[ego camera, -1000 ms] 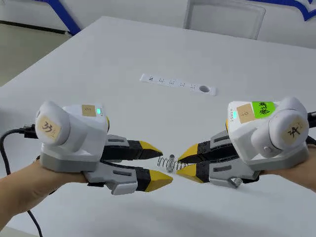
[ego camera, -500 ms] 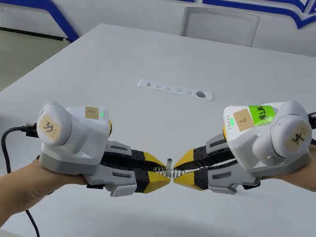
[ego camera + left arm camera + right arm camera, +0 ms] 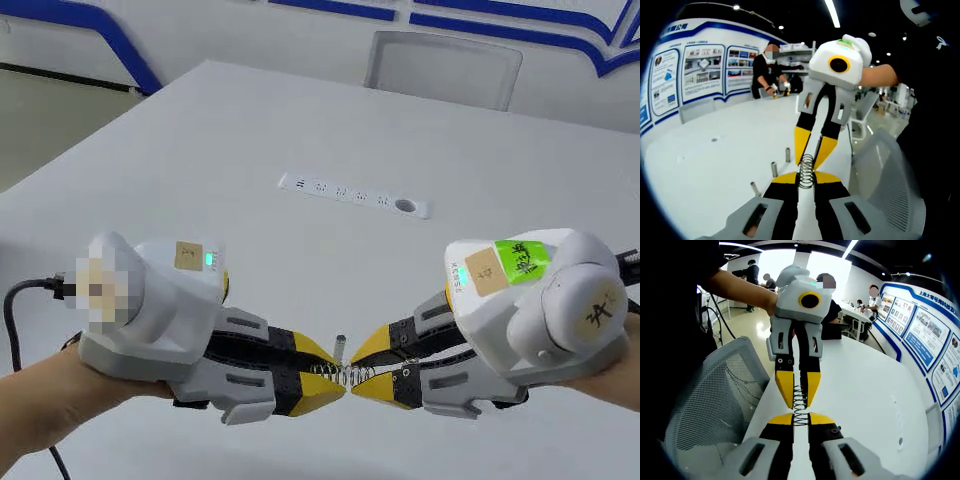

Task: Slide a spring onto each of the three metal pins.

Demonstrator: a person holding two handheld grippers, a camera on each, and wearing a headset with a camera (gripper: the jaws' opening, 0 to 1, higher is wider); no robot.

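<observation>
The person is at the first step: no spring sits on a pin yet. The left gripper (image 3: 330, 375) is narrowed on one end of the single spring (image 3: 345, 375), held in the air over the table (image 3: 250, 150). The right gripper (image 3: 362, 375), tip to tip with the left, pinches the spring's other end. It looks like a hand-over or a re-grip. Next, one gripper likely has to let go so the other can turn the spring upright over a pin. Just beyond the spring stand three bare pins (image 3: 774, 169) in a row. Counted: one spring, three pins, two grippers.
</observation>
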